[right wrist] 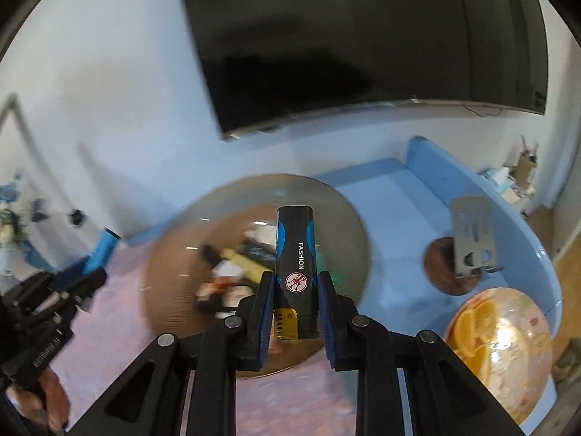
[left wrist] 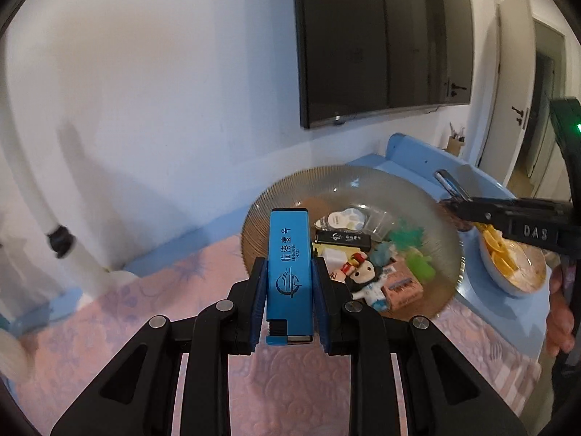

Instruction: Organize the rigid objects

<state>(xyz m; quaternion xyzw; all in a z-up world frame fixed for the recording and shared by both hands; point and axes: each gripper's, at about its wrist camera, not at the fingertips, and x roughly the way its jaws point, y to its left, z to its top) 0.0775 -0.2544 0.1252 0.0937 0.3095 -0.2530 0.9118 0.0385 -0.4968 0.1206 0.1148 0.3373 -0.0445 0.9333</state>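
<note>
Lighters (left wrist: 289, 272) (right wrist: 296, 272) sit clamped between each gripper's fingers (left wrist: 258, 301) (right wrist: 264, 312).

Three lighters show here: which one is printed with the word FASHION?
The black lighter with blue side panels, clamped in the right gripper. The left gripper holds an all-blue lighter; the third, black lighter lies in the glass plate.

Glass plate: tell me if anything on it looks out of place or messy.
The glass plate holds a loose jumble: a figurine, a black lighter, a pink box and green pieces, overlapping at mixed angles. Nothing looks spilled or broken.
</note>
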